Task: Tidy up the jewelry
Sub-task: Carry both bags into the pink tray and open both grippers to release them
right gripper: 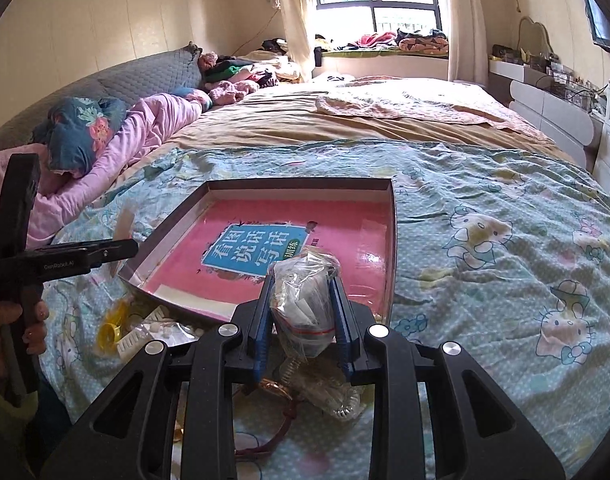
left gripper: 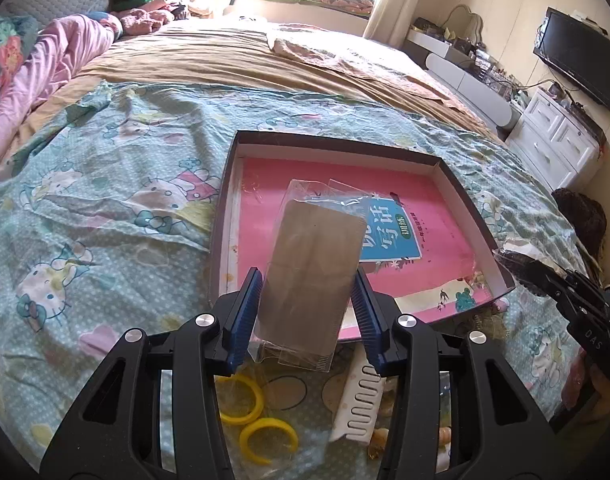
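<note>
The bed [right gripper: 485, 208] with its cartoon-cat sheet was my work surface, and on it lay the shallow box [left gripper: 479, 216] lined with a pink booklet [right gripper: 265, 264], nothing yet resting on it that I could see. My left gripper [left gripper: 307, 280] was clamped on a flat brown card in a clear sleeve [left gripper: 317, 264], held above the box's near edge. My right gripper [right gripper: 303, 300] was closed on a crumpled clear bag of small pieces [right gripper: 305, 296], also over the near edge. Left on the sheet were two yellow rings [left gripper: 241, 396], a white comb-like clip [left gripper: 359, 404] and a watch [right gripper: 277, 392], so I judged the sorting barely begun.
</note>
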Available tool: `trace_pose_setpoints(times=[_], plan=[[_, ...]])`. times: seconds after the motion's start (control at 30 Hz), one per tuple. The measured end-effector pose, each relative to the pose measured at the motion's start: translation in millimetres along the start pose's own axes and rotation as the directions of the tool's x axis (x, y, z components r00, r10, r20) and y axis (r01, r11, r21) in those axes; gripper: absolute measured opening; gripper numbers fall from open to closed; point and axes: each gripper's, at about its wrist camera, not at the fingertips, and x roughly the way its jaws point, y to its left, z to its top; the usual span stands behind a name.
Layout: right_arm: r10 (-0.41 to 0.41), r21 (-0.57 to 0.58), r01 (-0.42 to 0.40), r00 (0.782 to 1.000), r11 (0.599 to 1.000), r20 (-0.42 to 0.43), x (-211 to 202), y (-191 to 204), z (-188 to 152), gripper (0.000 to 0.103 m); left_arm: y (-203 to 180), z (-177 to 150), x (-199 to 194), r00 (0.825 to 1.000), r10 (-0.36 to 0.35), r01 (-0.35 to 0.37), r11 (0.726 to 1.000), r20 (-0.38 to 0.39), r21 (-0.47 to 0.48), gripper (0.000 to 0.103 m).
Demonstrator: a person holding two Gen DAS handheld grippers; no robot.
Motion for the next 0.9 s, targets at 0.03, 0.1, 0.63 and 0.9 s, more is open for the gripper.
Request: trace_pose_setpoints(times=[0.03, 0.1, 0.63, 0.9], plan=[[-0.006, 0.000, 0.006, 1.000, 1.000, 0.000, 2, -1, 1, 0.026, -1, 1, 6, 1.000, 0.005, -0.005, 1.000, -0.010, 0.005, 0.037], [-0.015, 0.001, 0.015, 1.000, 1.000, 0.000, 8, -3, 3, 0.026, -2, 3, 16, 1.000, 0.011, -0.010, 1.000, -0.027, 0.006, 0.037], [-0.094, 0.045, 0.096, 0.994, 0.994, -0.057, 67, -21, 9, 0.026, 7, 0, 35, 0.997, 0.058, -0.057, 0.998, -0.045, 0.006, 0.051], [-0.080, 0.101, 0.089, 0.993, 0.991, -0.085, 73, -27, 2, 0.035, 11, 2, 17, 0.997, 0.078, -0.078, 0.997, 0.001, -0.014, 0.074]])
